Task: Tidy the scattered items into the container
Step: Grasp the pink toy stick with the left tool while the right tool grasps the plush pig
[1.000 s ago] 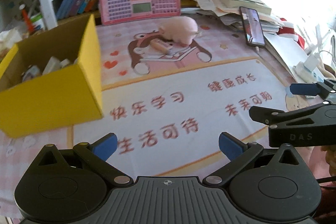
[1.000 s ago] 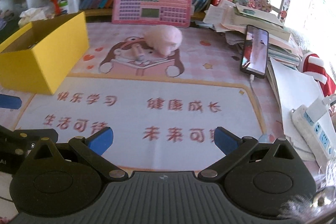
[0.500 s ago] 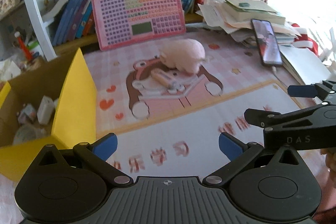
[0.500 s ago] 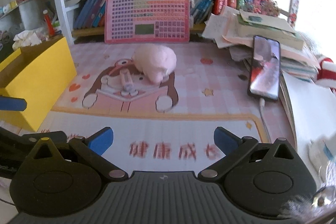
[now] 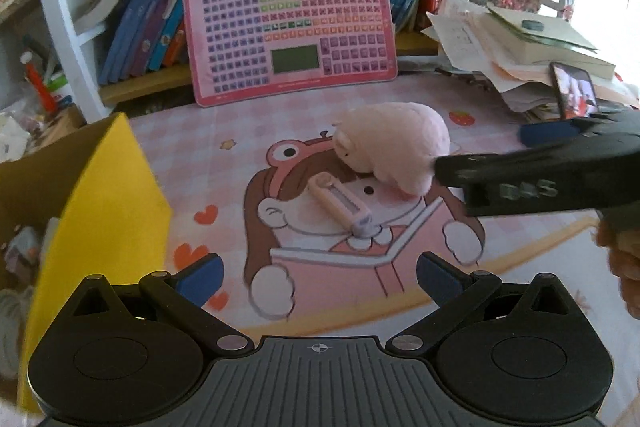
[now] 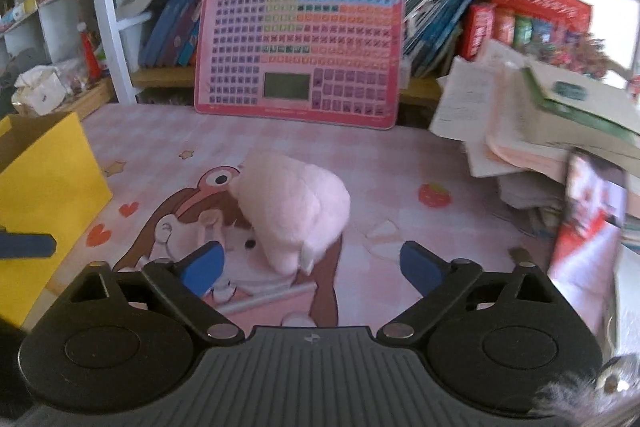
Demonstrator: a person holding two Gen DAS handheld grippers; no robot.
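A soft pink pig toy [image 5: 394, 143] lies beside a small pink tube [image 5: 342, 205]. The yellow box [image 5: 104, 211] stands open nearby.

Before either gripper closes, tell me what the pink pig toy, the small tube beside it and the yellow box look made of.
Pink pig toy: plush fabric, matte and fuzzy, soft rounded outline.
Small tube: probably smooth plastic, pale pink with a lighter cap and a slight sheen; too small to be sure.
Yellow box: likely cardboard, matte yellow outside, plain brown inner wall.

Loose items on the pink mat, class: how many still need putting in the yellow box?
2: the pink plush toy at mid-mat, and the small pink tube lying just in front, touching it. Others may be hidden.
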